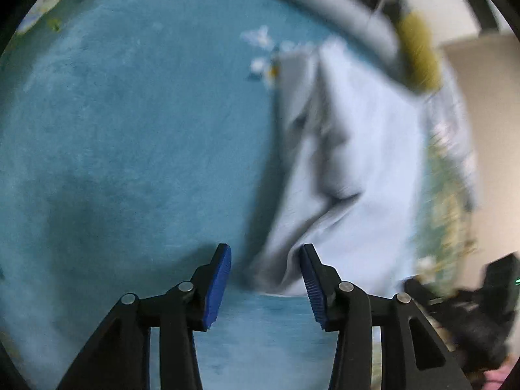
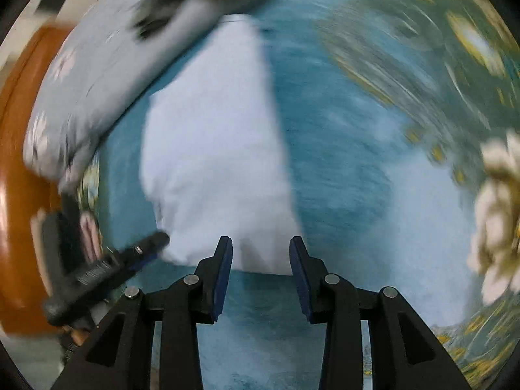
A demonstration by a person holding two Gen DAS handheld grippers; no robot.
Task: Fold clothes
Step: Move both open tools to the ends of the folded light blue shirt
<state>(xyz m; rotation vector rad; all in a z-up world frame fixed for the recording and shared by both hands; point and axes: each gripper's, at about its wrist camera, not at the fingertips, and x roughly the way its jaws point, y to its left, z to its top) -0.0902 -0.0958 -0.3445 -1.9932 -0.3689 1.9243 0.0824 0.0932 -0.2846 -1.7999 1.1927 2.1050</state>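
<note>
A pale blue-white garment (image 1: 354, 169) lies folded in a long strip on the teal bedspread (image 1: 130, 130). In the left wrist view my left gripper (image 1: 265, 253) is open, its blue pads just short of the garment's near corner, empty. In the right wrist view the same garment (image 2: 214, 149) stretches away from my right gripper (image 2: 261, 243), which is open and empty at the garment's near edge. The left gripper (image 2: 139, 253) shows at the lower left of the right wrist view, blurred.
A grey-blue pillow (image 2: 97, 74) with a yellow patch lies beyond the garment. An orange-brown headboard or frame (image 2: 16, 162) stands at the left. The bedspread has a floral yellow-green border (image 2: 422, 48). A cream flower shape (image 2: 497, 211) is at the right.
</note>
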